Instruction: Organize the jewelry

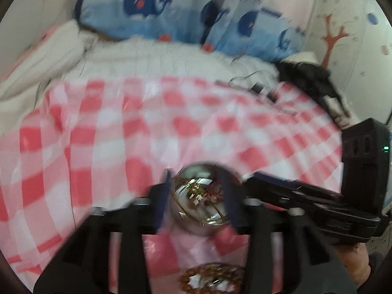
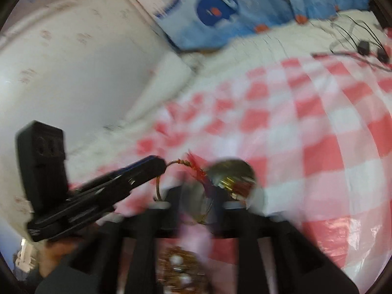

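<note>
Because both wrists are blurred, I read this cautiously. The left gripper (image 1: 198,196) has its fingers apart, straddling a small metal bowl (image 1: 208,220) at 6 o'clock. The pads do not seem to press on it, so I judge they are hovering to drop or fetch a piece. Gold and red jewelry (image 1: 198,192) lies heaped inside the bowl. The right gripper (image 2: 201,196) also stands parted just short of the bowl, with nothing clamped. A thin gold hoop (image 2: 158,186) curves beside the left tool's tip at 8 o'clock – whether they touch, I cannot tell. A brown beaded bracelet (image 1: 210,279) waits on the checked sheet (image 1: 110,147) – unsorted, I judge. The lettering on the whale pillows (image 1: 147,12) at 12 o'clock is too smeared to read.
</note>
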A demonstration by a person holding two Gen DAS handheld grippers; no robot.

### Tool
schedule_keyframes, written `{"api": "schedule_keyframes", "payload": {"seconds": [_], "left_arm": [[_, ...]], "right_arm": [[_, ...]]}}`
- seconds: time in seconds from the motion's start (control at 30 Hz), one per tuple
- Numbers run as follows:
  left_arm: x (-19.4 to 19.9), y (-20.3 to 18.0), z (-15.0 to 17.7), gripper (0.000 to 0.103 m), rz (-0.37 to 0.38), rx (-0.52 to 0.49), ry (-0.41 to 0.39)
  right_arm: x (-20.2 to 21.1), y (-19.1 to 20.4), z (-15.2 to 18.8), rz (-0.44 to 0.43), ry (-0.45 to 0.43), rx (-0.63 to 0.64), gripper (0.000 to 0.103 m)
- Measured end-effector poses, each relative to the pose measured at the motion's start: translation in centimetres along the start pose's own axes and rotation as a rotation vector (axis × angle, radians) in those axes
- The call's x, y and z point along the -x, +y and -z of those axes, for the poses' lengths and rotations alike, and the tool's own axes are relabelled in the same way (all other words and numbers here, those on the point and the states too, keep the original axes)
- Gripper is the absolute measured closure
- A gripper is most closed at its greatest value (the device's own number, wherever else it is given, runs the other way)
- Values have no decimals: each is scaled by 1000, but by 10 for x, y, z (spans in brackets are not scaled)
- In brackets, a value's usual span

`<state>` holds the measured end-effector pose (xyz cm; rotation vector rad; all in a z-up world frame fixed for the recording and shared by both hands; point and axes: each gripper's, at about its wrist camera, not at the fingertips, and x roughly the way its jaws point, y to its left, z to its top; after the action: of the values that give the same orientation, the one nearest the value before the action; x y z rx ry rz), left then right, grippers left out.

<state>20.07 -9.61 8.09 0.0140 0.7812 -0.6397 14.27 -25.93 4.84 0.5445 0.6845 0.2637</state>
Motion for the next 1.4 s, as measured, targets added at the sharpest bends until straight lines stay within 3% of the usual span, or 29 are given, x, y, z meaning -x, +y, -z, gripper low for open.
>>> {"api": "schedule_keyframes", "payload": {"seconds": [0.07,0.23,0.33,0.57,0.83,0.93,1.27,1.4], "left_arm": [[-2,4,3,59,2,8,19],[17,15,9,49,-1,44,-24],[25,27,21,49,-21,74,-5],[51,22,37,44,-70,36,-22],[57,11,48,39,-175,-149,11],[56,17,49,39,-208,-161,20],[48,9,41,34,-211,-188,2],[34,3,28,34,-302,-206,-35]], "right_arm": [[3,-5,5,14,8,-6,54],[29,-6,13,15,-20,-14,54],[44,-13,33,25,-4,-39,49],[70,-16,64,16,-7,-91,45],[50,-1,70,16,44,-43,40],[45,3,72,43,57,-14,40],[35,8,79,48,90,5,36],[34,7,81,37,94,-7,36]]}}
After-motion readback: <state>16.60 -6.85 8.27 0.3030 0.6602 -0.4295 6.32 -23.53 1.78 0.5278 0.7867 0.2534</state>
